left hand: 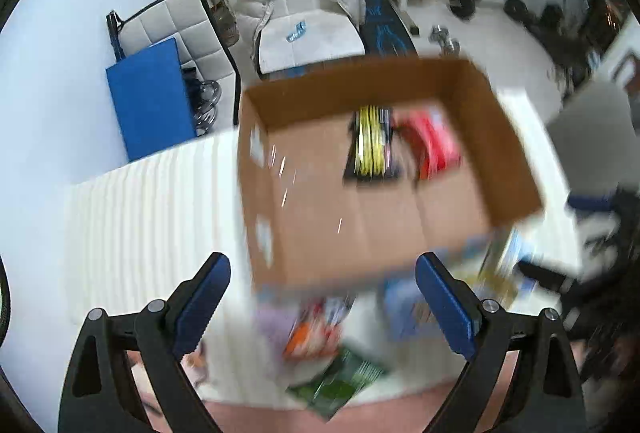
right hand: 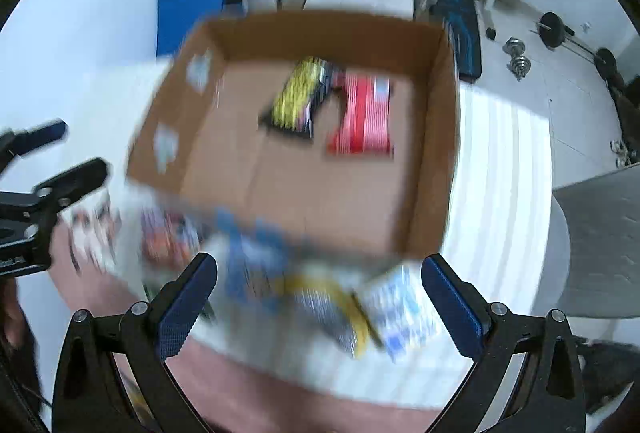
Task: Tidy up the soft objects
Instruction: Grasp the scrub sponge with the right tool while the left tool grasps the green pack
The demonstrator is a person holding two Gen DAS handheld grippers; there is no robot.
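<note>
Packets [right hand: 320, 297] lie blurred in a loose row on the white mat [right hand: 500, 193], just in front of the cardboard box [right hand: 436, 137], directly between the right gripper [right hand: 320, 307]'s spread, empty fingers, while the left gripper [left hand: 322, 307], equally apart and empty, hovers over the row's other end.

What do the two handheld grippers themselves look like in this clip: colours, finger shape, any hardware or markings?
Both match. The left gripper and right gripper each have black angular linkage arms with round silver pivot bolts, ending in two flat fingers faced with textured blue pads. In the right wrist view the left gripper's body carries small white lettering, too blurred to read. No cables or sleeves are clearly visible.
</note>
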